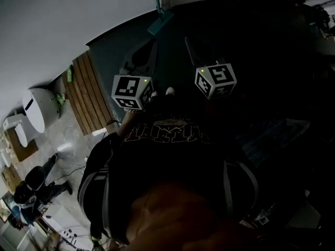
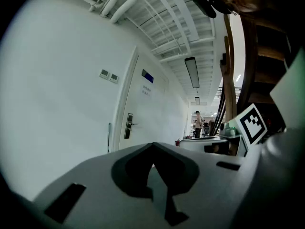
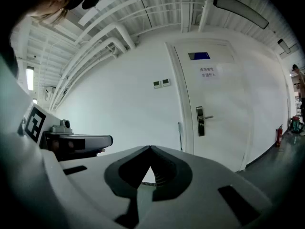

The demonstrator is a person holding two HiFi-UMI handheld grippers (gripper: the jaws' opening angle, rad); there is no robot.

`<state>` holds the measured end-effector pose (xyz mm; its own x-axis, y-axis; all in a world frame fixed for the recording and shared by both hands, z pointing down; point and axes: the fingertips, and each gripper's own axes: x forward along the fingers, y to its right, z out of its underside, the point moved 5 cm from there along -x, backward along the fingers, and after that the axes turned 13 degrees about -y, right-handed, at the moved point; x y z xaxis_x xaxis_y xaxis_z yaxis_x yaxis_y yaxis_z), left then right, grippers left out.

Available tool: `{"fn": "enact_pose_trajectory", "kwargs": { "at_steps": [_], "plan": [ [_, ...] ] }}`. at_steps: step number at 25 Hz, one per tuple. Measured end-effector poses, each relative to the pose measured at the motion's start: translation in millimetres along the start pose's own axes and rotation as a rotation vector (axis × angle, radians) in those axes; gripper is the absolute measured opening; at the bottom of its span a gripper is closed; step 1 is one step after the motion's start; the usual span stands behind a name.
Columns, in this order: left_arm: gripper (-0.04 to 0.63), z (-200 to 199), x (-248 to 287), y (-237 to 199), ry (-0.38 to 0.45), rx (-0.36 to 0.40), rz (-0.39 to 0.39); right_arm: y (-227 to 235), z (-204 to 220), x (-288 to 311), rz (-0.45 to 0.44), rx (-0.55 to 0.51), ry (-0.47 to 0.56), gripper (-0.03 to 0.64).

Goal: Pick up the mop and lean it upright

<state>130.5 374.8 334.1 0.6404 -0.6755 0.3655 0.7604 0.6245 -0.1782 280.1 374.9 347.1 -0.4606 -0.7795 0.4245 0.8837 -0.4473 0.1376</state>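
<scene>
Left gripper [image 2: 152, 147] and right gripper [image 3: 150, 149]: both claws closed tight, nothing held. The teal mop [image 1: 159, 20] stands against the white wall [image 1: 63, 25] just ahead, apparently upright. I would back both grippers straight off, clear of its pole, then check the lean.

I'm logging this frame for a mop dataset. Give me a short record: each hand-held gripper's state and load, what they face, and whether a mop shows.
left hand-held gripper: shut, empty
right hand-held gripper: shut, empty
facing: white wall with a closed door
mop: teal pole by the wall in the head view, possibly the mop; not held
</scene>
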Motion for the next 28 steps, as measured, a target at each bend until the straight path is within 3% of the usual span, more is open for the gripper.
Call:
{"fn": "enact_pose_trajectory", "kwargs": {
  "at_steps": [13, 20, 28],
  "plan": [
    [0.046, -2.4, 34.4, -1.7, -0.001, -0.034, -0.043, 43.9, -2.7, 17.1, -0.014, 0.009, -0.004, 0.018],
    [0.046, -9.4, 48.3, -39.2, -0.01, -0.056, -0.075, 54.0, -14.6, 48.8, -0.012, 0.033, -0.006, 0.018],
    [0.046, -30.8, 89.5, -92.7, -0.004, -0.057, -0.03, 65.2, -39.4, 104.8, 0.026, 0.023, -0.02, 0.019]
  ]
}}
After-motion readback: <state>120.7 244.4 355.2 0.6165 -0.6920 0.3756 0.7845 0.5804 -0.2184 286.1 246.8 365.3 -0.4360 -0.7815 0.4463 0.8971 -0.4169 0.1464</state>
